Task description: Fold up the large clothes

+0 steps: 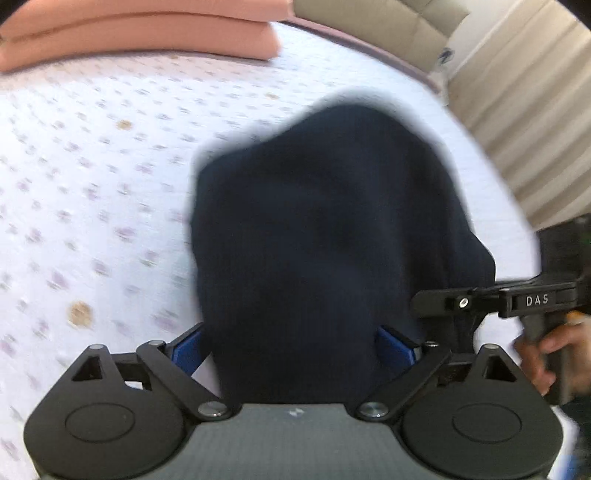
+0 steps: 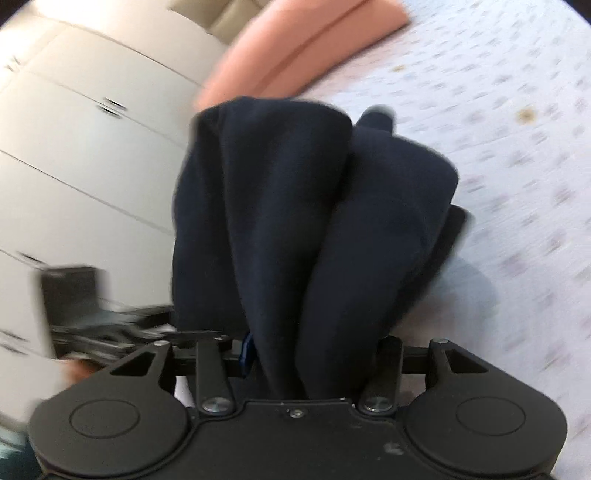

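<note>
The dark navy garment (image 1: 325,236) is held aloft over the bedspread (image 1: 92,184), bunched, gripped by the left claw (image 1: 291,347) and the right claw (image 2: 314,354). Spreading it flat is judged necessary next.

Matt dark knit garment (image 1: 325,229); matt black plastic left hand-held gripper (image 1: 293,350); soft printed bedsheet (image 1: 92,184).

I see open bed (image 1: 92,184) at frame left; the pink stack (image 1: 140,33) blocks upper left.
</note>
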{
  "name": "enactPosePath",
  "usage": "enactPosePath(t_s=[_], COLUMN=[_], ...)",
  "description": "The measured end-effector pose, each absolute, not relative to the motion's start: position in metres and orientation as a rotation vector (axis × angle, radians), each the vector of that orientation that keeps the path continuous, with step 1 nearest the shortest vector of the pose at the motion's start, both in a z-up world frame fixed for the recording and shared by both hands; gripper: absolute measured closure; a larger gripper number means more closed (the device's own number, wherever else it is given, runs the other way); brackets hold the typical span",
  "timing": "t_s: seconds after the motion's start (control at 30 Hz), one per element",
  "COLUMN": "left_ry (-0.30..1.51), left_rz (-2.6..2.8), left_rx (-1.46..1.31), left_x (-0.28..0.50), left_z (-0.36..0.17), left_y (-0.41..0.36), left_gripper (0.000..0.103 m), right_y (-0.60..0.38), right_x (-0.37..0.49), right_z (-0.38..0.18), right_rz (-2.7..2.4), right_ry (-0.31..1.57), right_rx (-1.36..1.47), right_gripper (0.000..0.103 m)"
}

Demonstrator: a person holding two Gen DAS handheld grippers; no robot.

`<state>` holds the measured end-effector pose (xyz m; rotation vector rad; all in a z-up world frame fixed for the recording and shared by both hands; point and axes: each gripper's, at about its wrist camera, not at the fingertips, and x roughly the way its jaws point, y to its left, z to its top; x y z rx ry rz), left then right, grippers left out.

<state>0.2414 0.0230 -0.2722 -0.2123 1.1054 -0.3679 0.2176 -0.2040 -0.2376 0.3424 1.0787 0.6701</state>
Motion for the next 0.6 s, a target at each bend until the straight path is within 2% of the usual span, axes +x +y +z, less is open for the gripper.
enactPosePath(t_s=[0.03,0.1,0.23,0.27,0.37,0.47,0.5,0.53,0.6], left_ry=[1.084,1.082,1.068,1.071,1.071,1.045,1.039,1.038,1.039], left_rz=[-0.355,-0.388,-0.346,-0.326,-0.304,-0.284,-0.267,-0.267,-0.263], left_rx=[-0.205,-0.28,-0.309,-0.319,-0.285,-0.218,-0.21,-0.203,-0.169], left_x=[0.242,0.24,0.226,0.224,0.208,0.192,0.187,0.18,0.175], left_z=[-0.276,-0.283,-0.289,-0.292,-0.285,-0.278,-0.275,-0.272,-0.267], left_y=[0.026,0.036,0.04,0.042,0.034,0.02,0.019,0.016,0.013], left_gripper=[0.0,0.0,0.0,0.0,0.0,0.0,0.0,0.0,0.0], right_y=[-0.204,-0.209,-0.2,-0.204,-0.214,-0.202,-0.189,-0.173,-0.15], right_x=[0.22,0.221,0.213,0.208,0.197,0.156,0.143,0.134,0.131], right_z=[-0.242,-0.25,-0.234,-0.224,-0.196,-0.168,-0.163,-0.163,-0.181], right_rz=[0.668,0.704,0.654,0.606,0.452,0.562,0.571,0.574,0.563], right_ry=[1.056,1.011,0.958,0.936,1.001,0.908,0.877,0.86,0.886], right_rx=[0.296,0.251,0.148,0.116,0.146,0.17,0.129,0.064,-0.09], right_gripper=[0.028,0.021,0.02,0.016,0.015,0.015,0.011,0.002,0.001])
